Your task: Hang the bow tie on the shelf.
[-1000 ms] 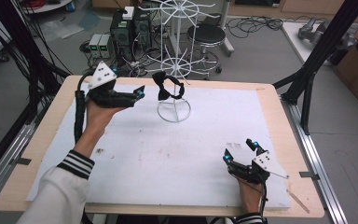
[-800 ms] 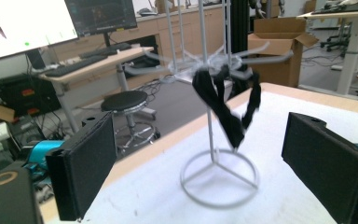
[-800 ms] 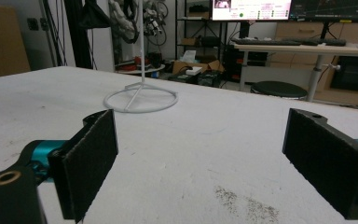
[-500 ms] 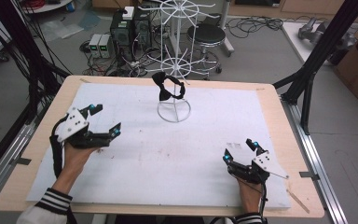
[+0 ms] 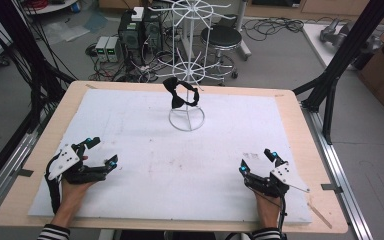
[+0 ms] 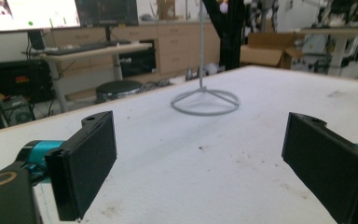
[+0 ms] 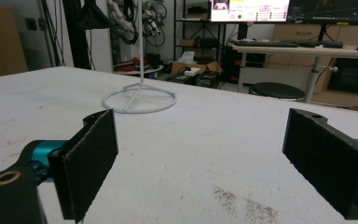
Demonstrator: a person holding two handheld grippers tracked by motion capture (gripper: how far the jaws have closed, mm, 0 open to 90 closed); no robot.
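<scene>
Left claw [image 5: 99,152] and right claw [image 5: 257,161]: both spread wide, nothing between the pads, each resting low on the surface [image 5: 130,115] well short of the wire stand [image 5: 186,107]. A black bow tie [image 5: 181,93] hangs on a low spoke of the stand, above its ring base. Risk, as judged: the stand looks light, so a sideways tug on the bow tie could tip or drag it.
</scene>
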